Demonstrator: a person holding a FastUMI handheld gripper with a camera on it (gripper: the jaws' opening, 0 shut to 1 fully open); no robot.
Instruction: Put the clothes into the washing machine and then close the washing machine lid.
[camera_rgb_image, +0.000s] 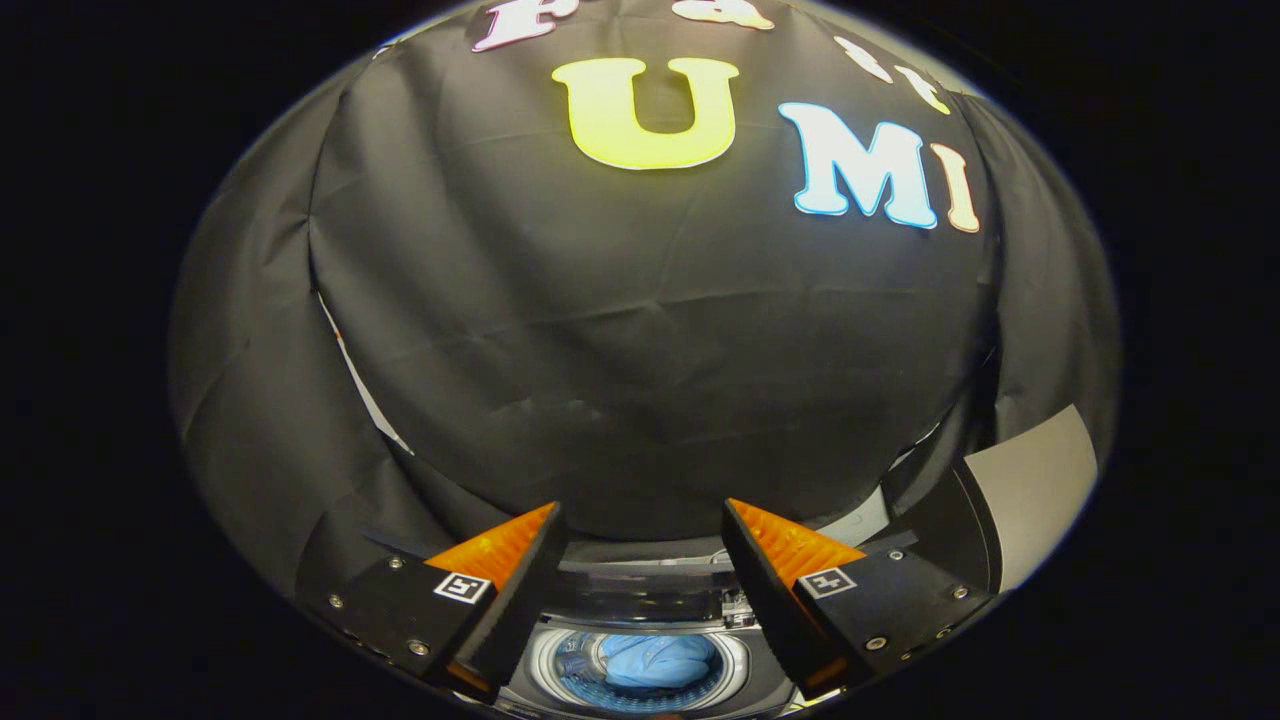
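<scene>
Booth: black cloth wall (650, 350) behind, a top-loading washing machine (640, 610) low between and below the fingers, its drum mouth uncovered. Contents: blue clothes (655, 662) heaped inside the drum; raised lid (1030, 490), probably the pale panel beyond the right finger. Gripper (640, 530): fingers spread wide, holding nothing, high above the machine; risk, by judgement: reaching blind to that off-side lid, the fingers may slip and let it slam.

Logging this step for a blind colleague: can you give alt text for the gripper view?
The gripper hangs open and empty above a top-loading washing machine, whose drum already holds blue clothes, seen between the fingers. The raised lid stands beyond the fingers.
</scene>
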